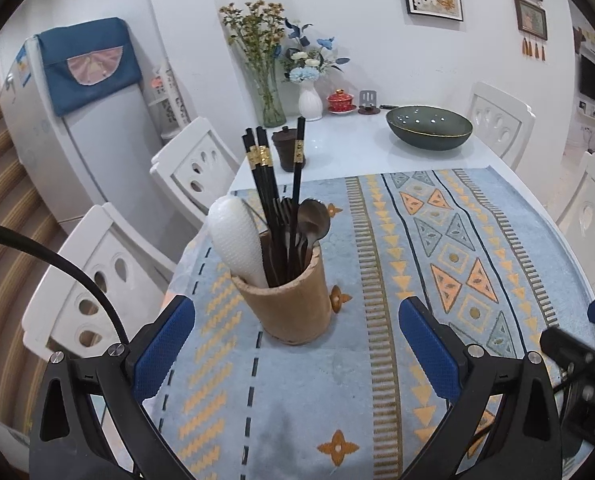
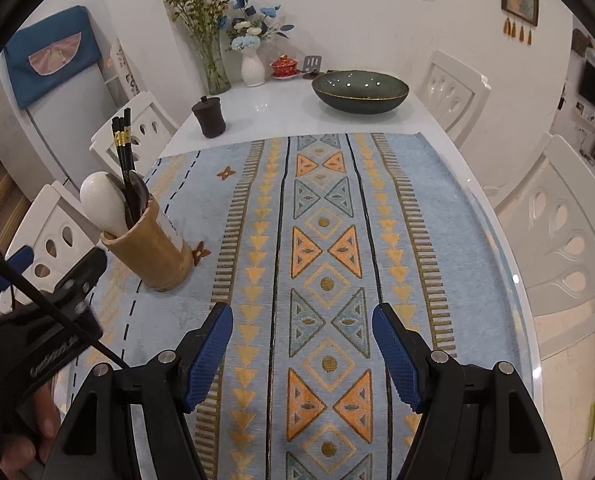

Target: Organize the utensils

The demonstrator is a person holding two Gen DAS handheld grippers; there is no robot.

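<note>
A tan bamboo holder [image 1: 287,300] stands on the patterned blue cloth [image 1: 417,240]. It holds black chopsticks [image 1: 263,184] with gold bands, a white rice paddle [image 1: 235,236], dark forks and a metal spoon [image 1: 313,220]. My left gripper [image 1: 297,344] is open, its blue pads on either side of the holder's base and short of it, touching nothing. In the right wrist view the holder [image 2: 149,248] stands far left. My right gripper [image 2: 302,354] hangs open over the cloth's middle with nothing between its pads. The left gripper's body [image 2: 49,320] and a hand show at the lower left.
On the bare white table [image 2: 277,112] beyond the cloth sit a dark lidded cup [image 2: 208,117], a wide dark bowl [image 2: 360,91], two flower vases [image 2: 253,68] and a red lidded cup [image 2: 284,67]. White chairs [image 2: 569,232] ring the table.
</note>
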